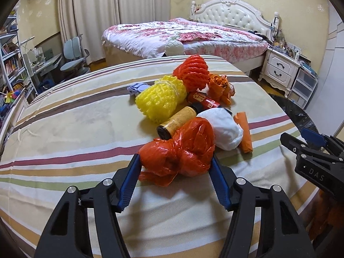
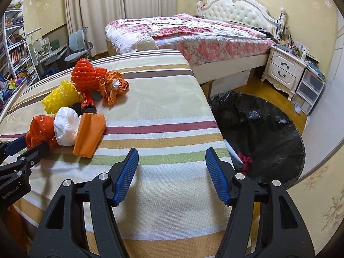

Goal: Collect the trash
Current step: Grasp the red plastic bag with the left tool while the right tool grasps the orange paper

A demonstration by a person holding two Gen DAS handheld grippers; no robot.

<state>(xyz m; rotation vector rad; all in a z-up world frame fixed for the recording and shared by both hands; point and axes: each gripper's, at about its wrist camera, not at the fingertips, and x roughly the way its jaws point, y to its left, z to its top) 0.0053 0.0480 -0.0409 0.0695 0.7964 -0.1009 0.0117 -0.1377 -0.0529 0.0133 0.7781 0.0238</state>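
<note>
A pile of trash lies on the striped tablecloth (image 1: 75, 129). My left gripper (image 1: 175, 163) is open, its blue fingers on either side of a crumpled red plastic bag (image 1: 180, 152), which also shows in the right wrist view (image 2: 39, 130). Behind the bag lie a white wad (image 1: 223, 129), an orange paper roll (image 1: 245, 132), a yellow-labelled bottle (image 1: 178, 121), a red bottle (image 1: 204, 101), yellow foam netting (image 1: 160, 99) and orange-red foam netting (image 1: 192, 73). My right gripper (image 2: 172, 163) is open and empty over bare cloth. A bin with a black liner (image 2: 264, 133) stands on the floor to the right.
A crumpled orange wrapper (image 2: 114, 86) and a pale blue scrap (image 1: 136, 89) lie at the pile's far side. A bed (image 2: 193, 34), a white nightstand (image 2: 283, 68), a desk chair (image 1: 74, 53) and bookshelves (image 1: 10, 53) stand beyond the table. The bin holds red and white scraps (image 2: 245, 161).
</note>
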